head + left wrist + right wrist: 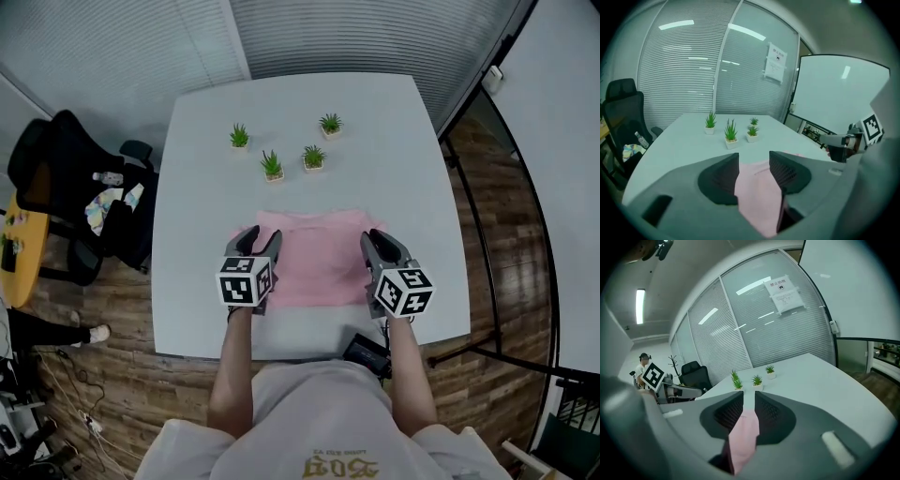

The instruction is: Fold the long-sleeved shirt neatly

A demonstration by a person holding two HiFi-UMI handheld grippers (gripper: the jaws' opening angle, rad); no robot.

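Observation:
The pink long-sleeved shirt (319, 258) lies folded into a flat rectangle on the white table (394, 150), near its front edge. My left gripper (260, 234) hovers over the shirt's left edge and my right gripper (380, 239) over its right edge. In the left gripper view the left gripper (753, 161) has its jaws apart, and the shirt (757, 192) shows through the gap without touching the pads. The right gripper (749, 401) has a narrower gap with a strip of the shirt (744, 432) seen in it; the pads do not press on it.
Several small potted plants (272, 166) stand on the far half of the table. A black office chair (66, 178) with things on it is left of the table. A dark object (366, 352) sits at the table's front edge by the person's body.

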